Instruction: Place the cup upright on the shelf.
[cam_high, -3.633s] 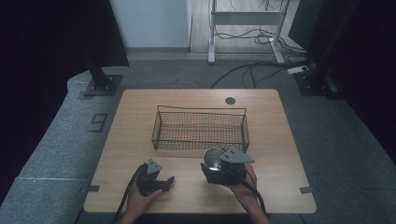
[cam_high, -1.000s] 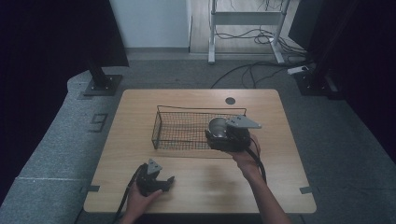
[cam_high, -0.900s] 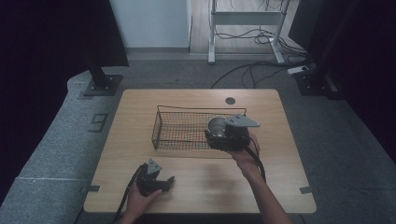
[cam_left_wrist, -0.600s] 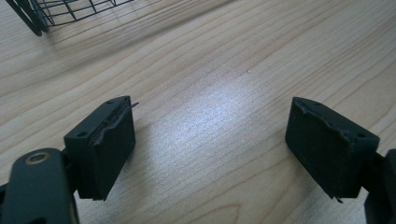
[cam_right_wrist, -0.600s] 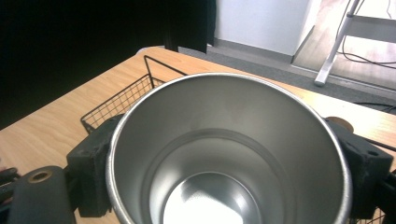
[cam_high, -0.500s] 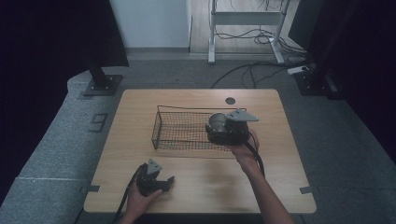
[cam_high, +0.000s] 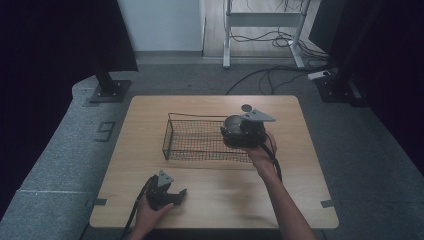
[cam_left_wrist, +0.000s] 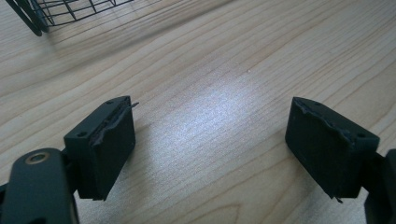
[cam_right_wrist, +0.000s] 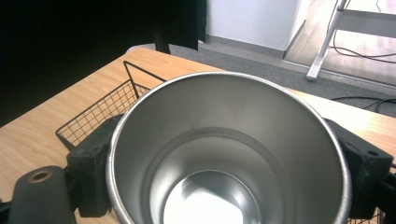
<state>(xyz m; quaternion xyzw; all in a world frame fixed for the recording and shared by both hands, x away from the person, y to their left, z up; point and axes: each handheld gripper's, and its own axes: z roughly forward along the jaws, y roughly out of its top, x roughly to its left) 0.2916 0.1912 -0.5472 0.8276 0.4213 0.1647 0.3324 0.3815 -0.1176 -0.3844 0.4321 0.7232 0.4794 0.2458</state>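
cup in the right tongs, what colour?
Silver, bare brushed metal inside, no pattern. The cup shows best in the right gripper view, clamped between the right tongs over the wire basket.

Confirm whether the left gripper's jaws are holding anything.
No: in the left gripper view the left gripper has its jaws wide apart with just bare wooden table between them.

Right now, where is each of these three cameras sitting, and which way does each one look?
High view: above the person's side, looking forward and down on the table; forearms, both hands.
Left gripper view: on the left gripper, looking down at bare wood; open jaws.
Right gripper view: on the right gripper, looking into the steel cup it clamps.
All three share the wire basket.
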